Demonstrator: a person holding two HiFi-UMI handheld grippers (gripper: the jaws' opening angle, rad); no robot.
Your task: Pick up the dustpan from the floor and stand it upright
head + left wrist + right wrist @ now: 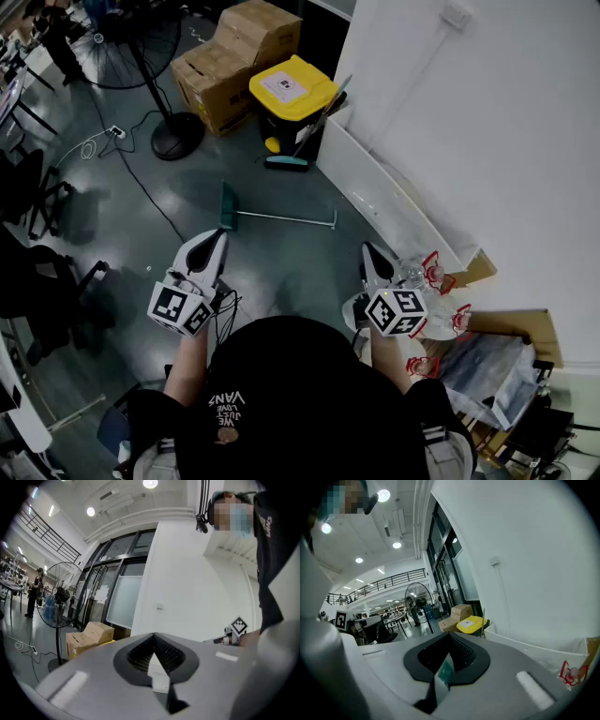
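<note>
Dustpan [231, 207]: flat on the grey floor at centre frame in the head view, its long handle running right. It lies ahead of both grippers and touches neither; only the head view shows it.
Left gripper [217, 236]: jaws pressed together, nothing between them. Its own view looks level at the white wall and a standing fan [58, 603] at left.
Right gripper [369, 249]: jaws together, empty. Its own view catches the yellow-lidded bin [471, 624] at mid-frame.

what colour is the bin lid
The bin lid is yellow, clearest in the head view.
</note>
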